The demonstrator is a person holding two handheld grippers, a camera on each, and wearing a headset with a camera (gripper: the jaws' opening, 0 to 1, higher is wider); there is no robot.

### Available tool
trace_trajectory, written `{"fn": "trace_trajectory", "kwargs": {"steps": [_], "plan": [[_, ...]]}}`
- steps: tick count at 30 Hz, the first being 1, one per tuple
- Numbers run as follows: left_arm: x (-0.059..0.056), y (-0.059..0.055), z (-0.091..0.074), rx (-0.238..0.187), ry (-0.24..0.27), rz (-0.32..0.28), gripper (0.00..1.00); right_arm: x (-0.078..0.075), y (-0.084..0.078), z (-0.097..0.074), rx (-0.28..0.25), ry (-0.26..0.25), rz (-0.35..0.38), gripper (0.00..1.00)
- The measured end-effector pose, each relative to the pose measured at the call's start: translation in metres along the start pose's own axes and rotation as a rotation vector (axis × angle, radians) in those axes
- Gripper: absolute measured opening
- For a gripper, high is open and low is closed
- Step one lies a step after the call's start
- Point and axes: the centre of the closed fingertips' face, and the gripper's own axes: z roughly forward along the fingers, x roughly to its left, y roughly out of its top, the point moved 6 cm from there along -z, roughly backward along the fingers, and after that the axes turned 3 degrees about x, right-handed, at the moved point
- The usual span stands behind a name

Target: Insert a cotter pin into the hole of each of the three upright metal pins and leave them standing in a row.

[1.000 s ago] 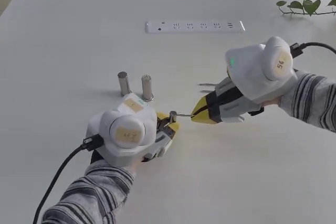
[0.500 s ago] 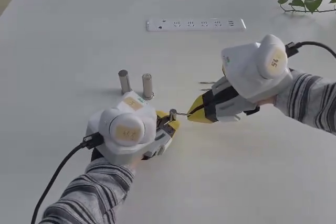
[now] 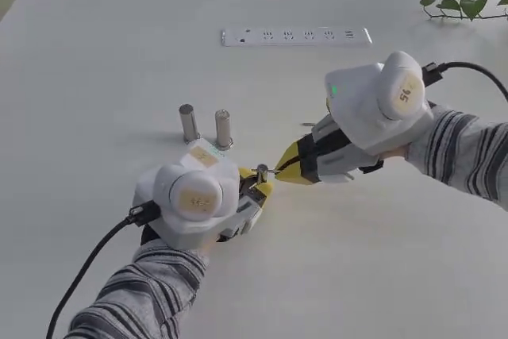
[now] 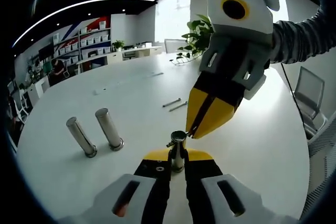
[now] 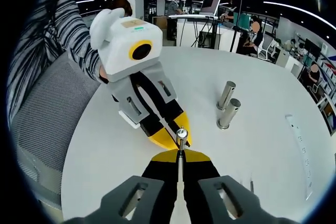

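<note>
My left gripper (image 3: 258,186) is shut on a short metal pin (image 3: 261,171), holding it upright just over the table. The pin (image 4: 178,151) stands between the yellow-tipped jaws. My right gripper (image 3: 279,171) is shut on a thin cotter pin (image 5: 180,162), its tips almost against the pin's head (image 5: 181,132). The cotter pin passes through the hole, and its end (image 4: 170,144) pokes out on the far side. Two other metal pins (image 3: 188,122) (image 3: 223,129) stand upright side by side behind the left gripper. They look bare in the left gripper view (image 4: 81,137) (image 4: 109,128).
Two spare cotter pins (image 4: 176,103) lie on the white table behind the right gripper. A white power strip (image 3: 296,36) lies farther back, and a plant sprig (image 3: 468,1) sits at the far right corner. Cables trail from both grippers.
My right gripper has moved left toward the held metal pin, bringing the cotter pin into its hole. The left gripper and the two standing pins have stayed put.
</note>
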Motion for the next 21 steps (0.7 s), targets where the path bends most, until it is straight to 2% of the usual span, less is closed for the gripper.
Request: {"fn": "trace_trajectory", "kwargs": {"steps": [6,7,9,13,16,21], "plan": [[-0.0041,-0.0016,-0.0021,0.009,0.063,-0.015,0.06,0.0012,0.0008,0.0013,0.002,-0.002,-0.001,0.0],[-0.0036,-0.0018,-0.0023,0.008,0.073,-0.033,0.06,0.0009,0.0008,0.0016,0.003,-0.004,-0.006,0.0],[-0.0034,-0.003,-0.0025,0.008,0.084,-0.069,0.06,0.0004,0.0009,0.0016,0.004,-0.004,-0.005,0.0],[-0.0039,-0.0072,-0.0034,0.025,0.105,-0.075,0.07,0.0001,0.002,0.0028,0.004,-0.007,-0.004,0.0],[-0.0045,-0.0089,-0.0056,0.012,0.115,-0.105,0.1,0.0018,0.0041,0.0033,0.004,-0.007,-0.003,0.0],[-0.0042,-0.0096,-0.0069,0.003,0.124,-0.118,0.06,0.0021,0.0057,0.0041,0.002,-0.012,-0.011,0.0]]}}
